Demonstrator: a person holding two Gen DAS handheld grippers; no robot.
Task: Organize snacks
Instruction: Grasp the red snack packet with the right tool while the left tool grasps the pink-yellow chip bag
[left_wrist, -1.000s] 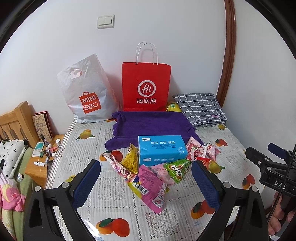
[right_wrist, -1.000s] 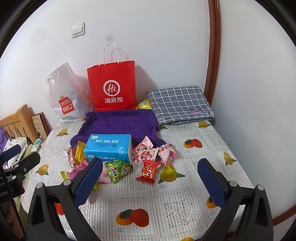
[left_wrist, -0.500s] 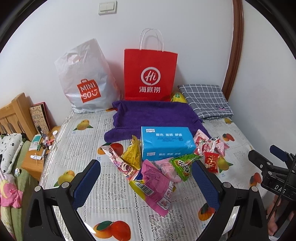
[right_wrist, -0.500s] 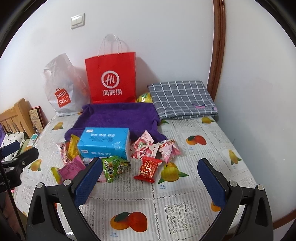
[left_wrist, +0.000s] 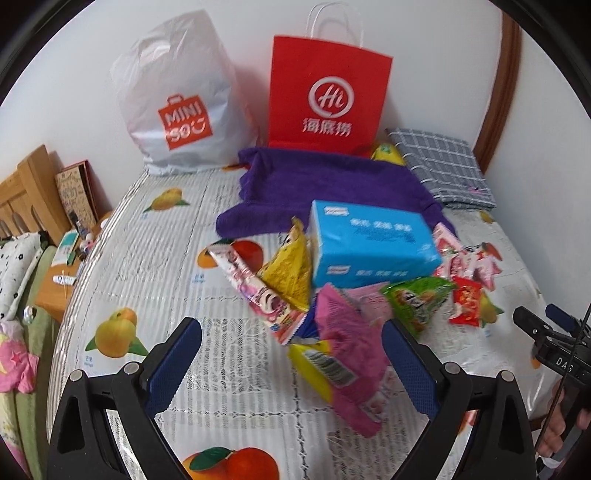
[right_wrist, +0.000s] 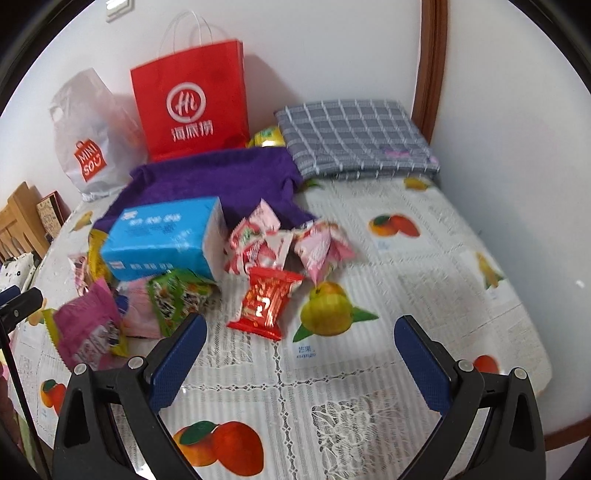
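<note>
Several snack packets lie scattered around a blue tissue box (left_wrist: 373, 243) on the fruit-print table cover (left_wrist: 155, 266). A magenta packet (left_wrist: 347, 350) and a yellow packet (left_wrist: 291, 273) lie just ahead of my left gripper (left_wrist: 291, 354), which is open and holds nothing. In the right wrist view a red packet (right_wrist: 267, 302) lies just beyond my open right gripper (right_wrist: 299, 347), with a green packet (right_wrist: 177, 299) to its left and pink-and-white packets (right_wrist: 321, 247) behind it. The right gripper's body also shows at the right edge of the left wrist view.
A red paper bag (left_wrist: 328, 92) and a white plastic bag (left_wrist: 177, 103) stand against the back wall. A purple towel (left_wrist: 332, 181) and a folded grey checked cloth (right_wrist: 354, 136) lie behind the snacks. A wooden bed frame (left_wrist: 26, 199) and a small cluttered stand sit left.
Both grippers have moved forward and lower toward the snack pile, which now looks larger. The packets and box have not moved. Both grippers stay open.
</note>
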